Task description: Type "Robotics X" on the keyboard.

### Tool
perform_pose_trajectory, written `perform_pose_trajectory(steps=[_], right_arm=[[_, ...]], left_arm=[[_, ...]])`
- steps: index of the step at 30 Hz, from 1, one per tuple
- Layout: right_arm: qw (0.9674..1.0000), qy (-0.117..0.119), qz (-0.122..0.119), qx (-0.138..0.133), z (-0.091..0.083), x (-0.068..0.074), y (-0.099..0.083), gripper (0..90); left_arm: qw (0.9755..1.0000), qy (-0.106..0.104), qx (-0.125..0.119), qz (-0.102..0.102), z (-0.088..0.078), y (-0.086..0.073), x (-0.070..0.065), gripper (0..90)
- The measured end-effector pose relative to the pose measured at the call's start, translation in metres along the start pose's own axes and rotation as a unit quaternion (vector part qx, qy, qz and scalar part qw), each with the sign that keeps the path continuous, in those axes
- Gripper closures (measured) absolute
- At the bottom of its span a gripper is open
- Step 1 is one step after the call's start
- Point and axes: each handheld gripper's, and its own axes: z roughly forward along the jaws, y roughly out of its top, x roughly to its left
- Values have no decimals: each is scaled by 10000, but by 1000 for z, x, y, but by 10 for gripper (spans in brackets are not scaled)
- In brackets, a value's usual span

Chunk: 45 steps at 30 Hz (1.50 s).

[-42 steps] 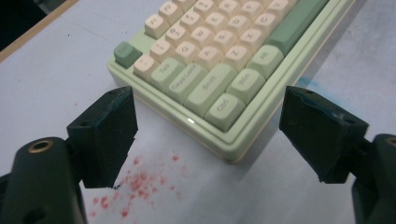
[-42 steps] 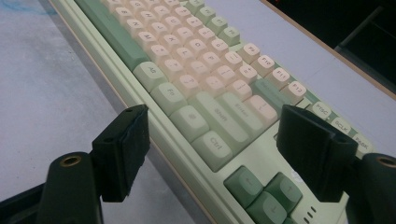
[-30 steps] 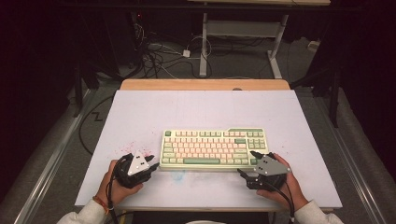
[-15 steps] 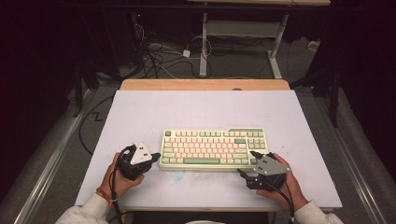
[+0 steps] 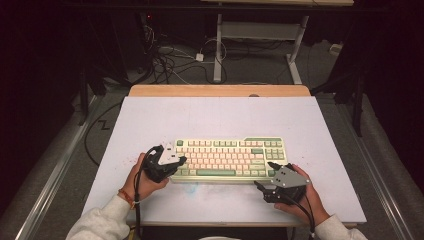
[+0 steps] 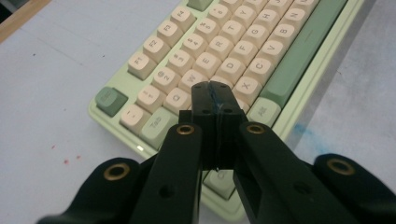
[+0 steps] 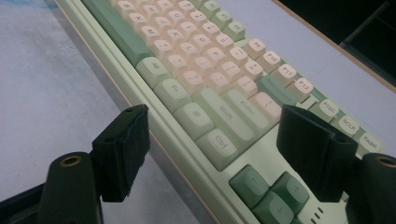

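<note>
A pale table (image 5: 215, 117) with a wooden far edge carries a green and cream keyboard (image 5: 227, 159), lying near the front edge. Small red specks mark the surface left of it.

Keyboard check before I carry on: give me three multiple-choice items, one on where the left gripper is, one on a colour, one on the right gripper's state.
1. The left gripper is over the keyboard's:
A left end
B right end
C far edge

2. The space bar is:
A pink
B green
C white

3. The right gripper's jaws are:
A shut together
B shut on a keycap
C open

Answers: 1 A, shut tips poised above keys near Q and Tab; 2 B, darker green than the case; 3 C, pads wide apart, nothing between touching them.
</note>
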Motion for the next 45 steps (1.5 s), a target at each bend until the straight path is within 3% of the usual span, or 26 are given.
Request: perform_pose_trajectory(steps=[6,13,36,38,45], right_arm=[[10000,11,-10,2,0,0,0,259],[10000,13,-11,6,-1,0,-1,260],[10000,46,-26,27,-1,0,-1,260],[10000,48,-25,23,-1,0,-1,260],[10000,37,23,29,-1,0,-1,260]], left_arm=[[9997,-137,140,144,18,14,-3,879],[9994,-175,272,118,30,17,1,878],[9991,-149,376,106,38,19,2,873],[9985,-207,487,133,40,18,3,876],[9988,-148,439,182,39,19,0,876]])
